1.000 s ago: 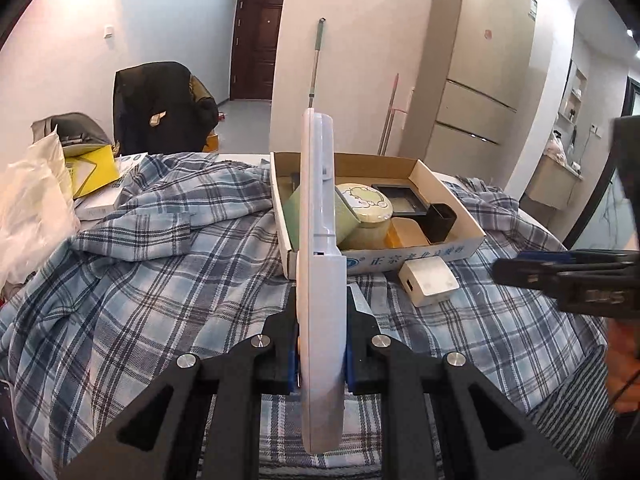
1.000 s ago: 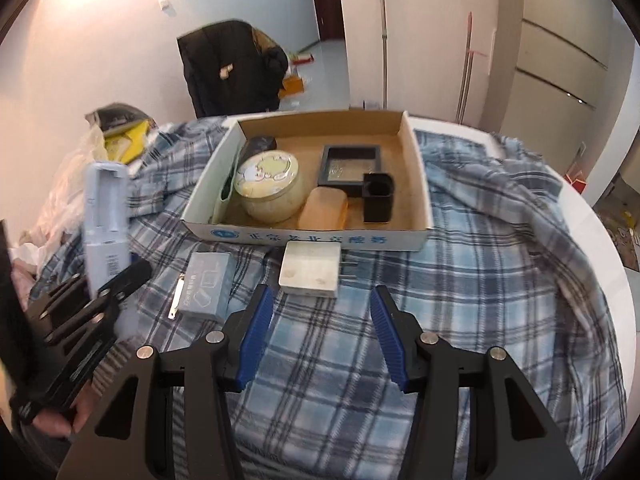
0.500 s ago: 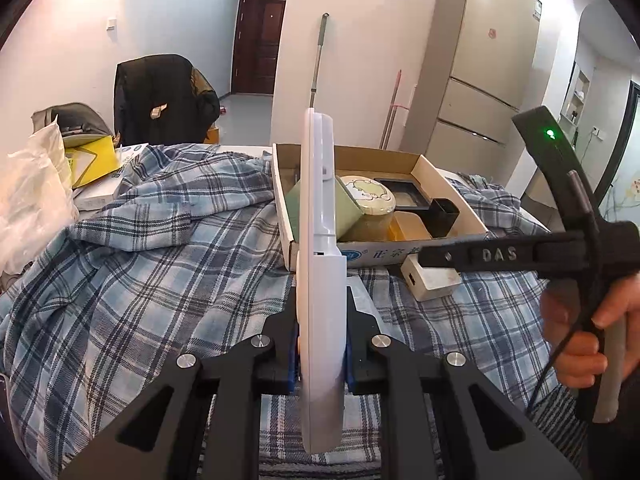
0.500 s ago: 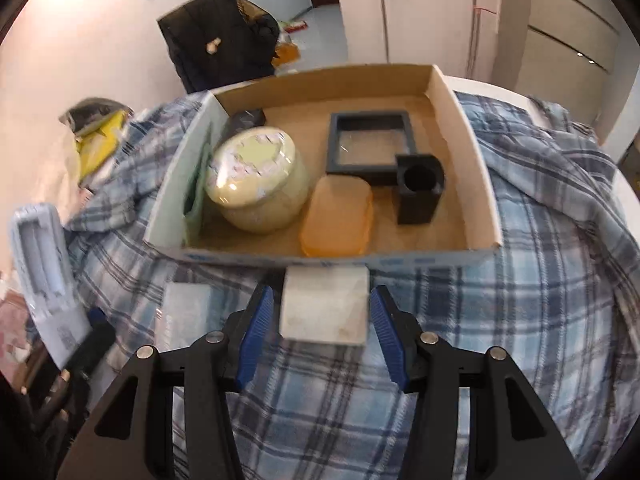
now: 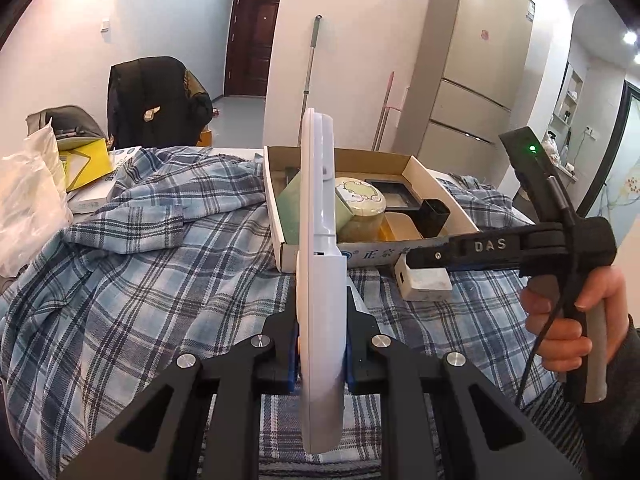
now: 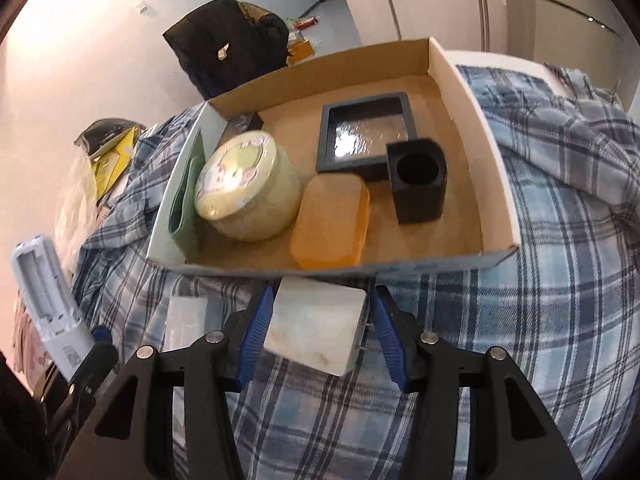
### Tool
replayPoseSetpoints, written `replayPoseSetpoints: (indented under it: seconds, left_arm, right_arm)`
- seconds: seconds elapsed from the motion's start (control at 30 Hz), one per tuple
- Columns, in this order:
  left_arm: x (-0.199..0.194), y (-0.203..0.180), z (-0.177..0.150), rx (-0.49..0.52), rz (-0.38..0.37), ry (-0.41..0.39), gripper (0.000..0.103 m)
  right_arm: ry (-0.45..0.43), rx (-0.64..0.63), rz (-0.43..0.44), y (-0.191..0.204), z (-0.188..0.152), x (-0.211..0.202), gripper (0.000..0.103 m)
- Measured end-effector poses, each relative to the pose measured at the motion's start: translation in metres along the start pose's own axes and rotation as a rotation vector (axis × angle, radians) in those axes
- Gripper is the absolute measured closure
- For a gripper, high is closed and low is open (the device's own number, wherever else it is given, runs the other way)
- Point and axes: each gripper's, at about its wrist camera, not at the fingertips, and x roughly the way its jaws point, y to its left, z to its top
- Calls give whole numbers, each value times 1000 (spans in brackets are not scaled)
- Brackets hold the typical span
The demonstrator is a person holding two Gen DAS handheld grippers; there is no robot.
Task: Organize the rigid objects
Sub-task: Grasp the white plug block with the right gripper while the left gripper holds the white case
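My left gripper [image 5: 322,344] is shut on a long white remote [image 5: 320,240] and holds it upright on its edge above the plaid cloth. The remote [image 6: 44,300] also shows at the left of the right wrist view, its battery bay uncovered. A white plug adapter [image 6: 316,328] lies on the cloth just in front of the cardboard box [image 6: 472,92]. My right gripper [image 6: 320,336] is open and straddles the adapter, one blue pad on each side, with the prongs showing in a small gap on the right. From the left wrist view, my right gripper [image 5: 428,258] hangs over the adapter [image 5: 424,284].
The box holds a round cream tin [image 6: 244,184], an orange case [image 6: 332,224], a black frame [image 6: 368,132], a black cube holder [image 6: 418,180] and a green card [image 6: 186,208]. A small pale flat box [image 6: 186,320] lies left of the adapter. Bags and papers [image 5: 84,164] sit far left.
My right gripper has come down and forward until its fingers stand either side of the adapter. The left gripper and the remote have stayed put.
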Motion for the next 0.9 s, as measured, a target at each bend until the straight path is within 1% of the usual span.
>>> replayPoseSetpoints:
  seconds: [0.17, 0.3, 0.33, 0.37, 0.43, 0.5, 0.53, 0.57, 0.63, 0.73, 0.77, 0.83, 0.9]
  left_arm:
    - [-1, 1, 0, -5, -6, -6, 85]
    - [-2, 2, 0, -8, -8, -10, 85]
    - [-2, 2, 0, -8, -9, -9, 85]
    - [-2, 2, 0, -6, -9, -9, 85]
    - [-2, 2, 0, -4, -9, -10, 85]
    - [-2, 1, 0, -1, -8, -11, 85]
    - [-2, 0, 0, 0, -8, -12, 85]
    - [-2, 0, 0, 0, -8, -12, 85]
    - [-2, 0, 0, 0, -10, -13, 85]
    - [-3, 0, 0, 0, -11, -17, 85]
    - [-3, 0, 1, 0, -12, -18, 85]
    - [-3, 0, 1, 1, -12, -17, 85]
    - [-3, 0, 1, 1, -11, -14, 85]
  right_arm:
    - [19, -51, 24, 7, -20, -9, 53]
    - [106, -79, 90, 18, -42, -6, 53]
    - [109, -87, 89, 20, -46, -7, 53]
    - [93, -100, 66, 24, -47, -10, 53]
    - [15, -137, -34, 30, -47, -19, 53]
    - [-79, -171, -206, 38, -45, -25, 53]
    - [-105, -185, -252, 41, -45, -25, 52]
    - [-111, -200, -265, 44, -44, -22, 52]
    - [-90, -200, -250, 47, -40, -14, 51]
    - [-76, -201, -265, 47, -35, -3, 50]
    - [-79, -201, -259, 47, -33, 0, 50]
    - [-62, -200, -259, 51, -30, 8, 50]
    - [-42, -190, -241, 50, -30, 12, 49]
